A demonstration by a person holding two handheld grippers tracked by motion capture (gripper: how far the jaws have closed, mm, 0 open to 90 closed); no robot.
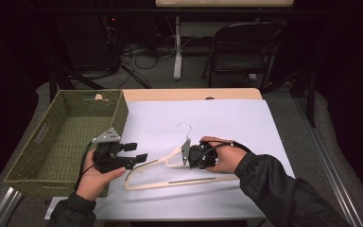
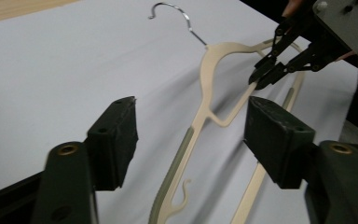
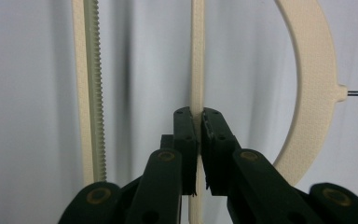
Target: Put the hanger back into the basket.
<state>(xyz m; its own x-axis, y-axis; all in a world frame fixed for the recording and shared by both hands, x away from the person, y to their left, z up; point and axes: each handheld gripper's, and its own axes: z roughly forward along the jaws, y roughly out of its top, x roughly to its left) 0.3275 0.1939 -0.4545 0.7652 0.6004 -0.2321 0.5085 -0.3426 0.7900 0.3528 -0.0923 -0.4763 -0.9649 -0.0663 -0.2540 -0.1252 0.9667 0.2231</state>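
A cream hanger (image 1: 170, 182) with a thin wire hook (image 1: 185, 126) lies on the white sheet (image 1: 222, 118). My right gripper (image 1: 183, 158) comes in from the right and is shut on one of the hanger's thin bars; in the right gripper view its jaws (image 3: 198, 123) pinch the narrow cream bar (image 3: 196, 70). My left gripper (image 1: 139, 152) hovers open just left of the hanger's left shoulder. In the left gripper view its jaws (image 2: 191, 119) stand wide apart above the hanger (image 2: 209, 74), touching nothing, with the right gripper (image 2: 261, 77) at the upper right.
A green woven basket (image 1: 121, 111) stands at the table's left side, close behind my left hand. Beyond the table's far wooden edge (image 1: 189, 93) are a folding chair (image 1: 243, 45) and cables on the floor.
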